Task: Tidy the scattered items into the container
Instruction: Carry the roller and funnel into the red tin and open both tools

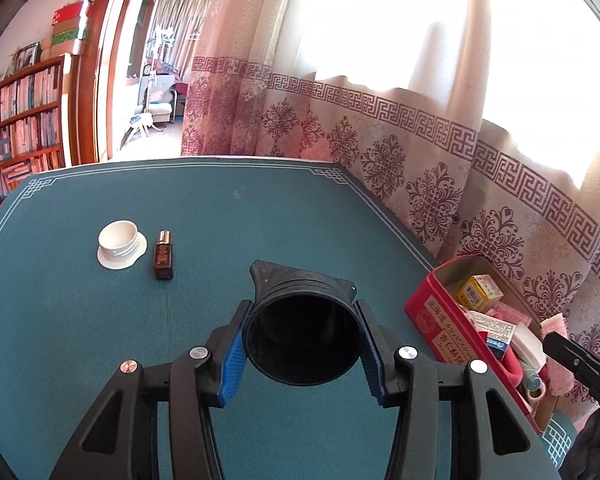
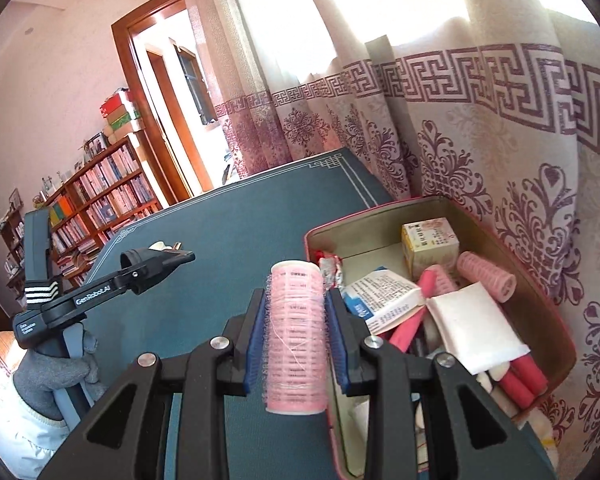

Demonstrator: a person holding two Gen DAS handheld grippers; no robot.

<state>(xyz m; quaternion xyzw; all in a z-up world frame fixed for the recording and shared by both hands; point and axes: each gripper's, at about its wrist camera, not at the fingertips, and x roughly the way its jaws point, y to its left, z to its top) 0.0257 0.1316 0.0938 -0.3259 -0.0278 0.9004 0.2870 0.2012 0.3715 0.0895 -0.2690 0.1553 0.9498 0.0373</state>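
Observation:
My left gripper (image 1: 304, 320) is shut on a black rubber lens hood (image 1: 302, 332) and holds it above the teal table (image 1: 100, 340). My right gripper (image 2: 296, 308) is shut on a pink hair roller (image 2: 296, 336), held upright just left of the red tin box (image 2: 540, 300), over its left rim. The box also shows in the left wrist view (image 1: 428, 312) at the table's right edge, holding cartons, pink rollers and a white pad. A white jar lid (image 1: 121, 243) and a small brown bottle (image 1: 163, 255) lie on the table at the far left.
A patterned curtain (image 1: 420, 168) hangs close behind the table and box. A bookshelf (image 1: 20, 120) and a doorway stand beyond the far left. The left gripper and gloved hand (image 2: 60, 320) show in the right wrist view.

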